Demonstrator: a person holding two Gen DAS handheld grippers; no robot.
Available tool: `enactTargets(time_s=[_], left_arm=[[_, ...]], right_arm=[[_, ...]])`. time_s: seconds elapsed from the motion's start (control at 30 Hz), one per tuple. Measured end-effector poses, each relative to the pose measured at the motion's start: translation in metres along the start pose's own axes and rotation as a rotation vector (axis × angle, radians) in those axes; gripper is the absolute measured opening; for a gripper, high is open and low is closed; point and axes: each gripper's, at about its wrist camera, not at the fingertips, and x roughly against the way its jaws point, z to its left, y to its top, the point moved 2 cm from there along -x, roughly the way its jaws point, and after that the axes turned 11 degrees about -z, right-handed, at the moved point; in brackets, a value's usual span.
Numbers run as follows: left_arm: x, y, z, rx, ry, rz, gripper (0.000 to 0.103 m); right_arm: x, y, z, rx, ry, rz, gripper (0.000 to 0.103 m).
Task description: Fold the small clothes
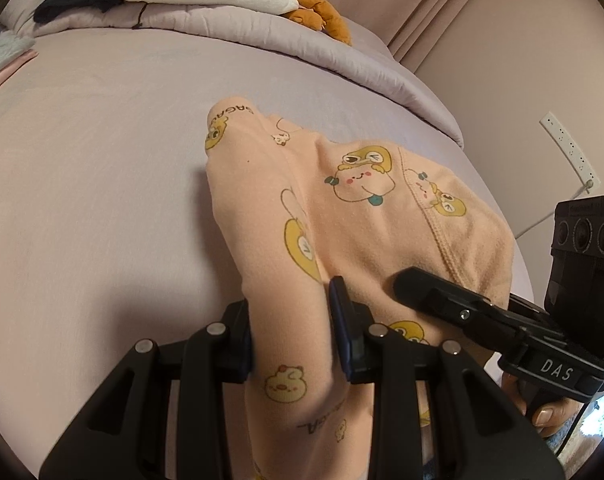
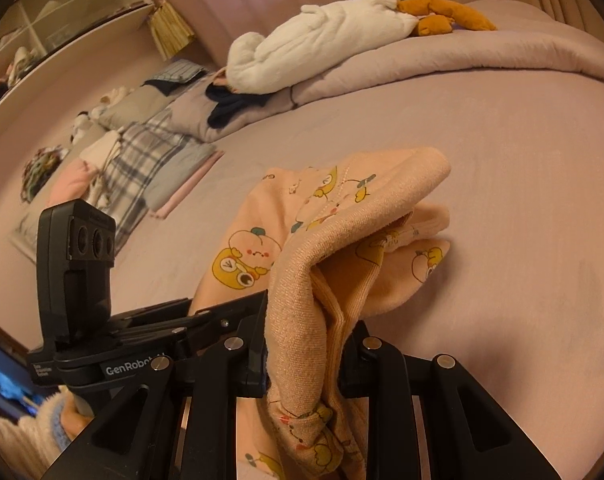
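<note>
- Left gripper (image 1: 289,332): jaws narrowly parted and clamped on a bunched fold of the peach cartoon-print garment (image 1: 374,216); the cloth hides the pad faces.
- Garment: draped forward from both grippers over the lilac bedsheet (image 1: 101,160); its lower edge is cut off by the frame.
- Right gripper (image 2: 306,360): likewise pinched on a thick rolled edge of the garment.
- Right wrist view only: plaid bedding (image 2: 141,168) and shelving (image 2: 61,16) at left.
- Both views: white plush toy (image 2: 322,44) on the folded quilt (image 2: 482,56).
</note>
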Motion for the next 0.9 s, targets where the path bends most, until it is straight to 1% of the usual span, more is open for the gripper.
enactTargets(time_s=[0.3, 0.47, 0.63, 0.9], left_arm=[[0.023, -0.014, -0.002, 0.02, 0.007, -0.017, 0.03], [0.045, -0.019, -0.005, 0.012, 0.024, -0.056, 0.03], [0.069, -0.023, -0.006, 0.003, 0.047, -0.1, 0.03], [0.084, -0.024, 0.002, 0.025, 0.048, -0.122, 0.03]], right_arm=[[0.015, -0.016, 0.019, 0.014, 0.033, -0.01, 0.025], [0.02, -0.018, 0.031, 0.018, 0.07, -0.028, 0.025], [0.02, -0.02, 0.047, 0.05, 0.101, -0.029, 0.025], [0.022, -0.03, 0.058, 0.074, 0.116, -0.024, 0.025]])
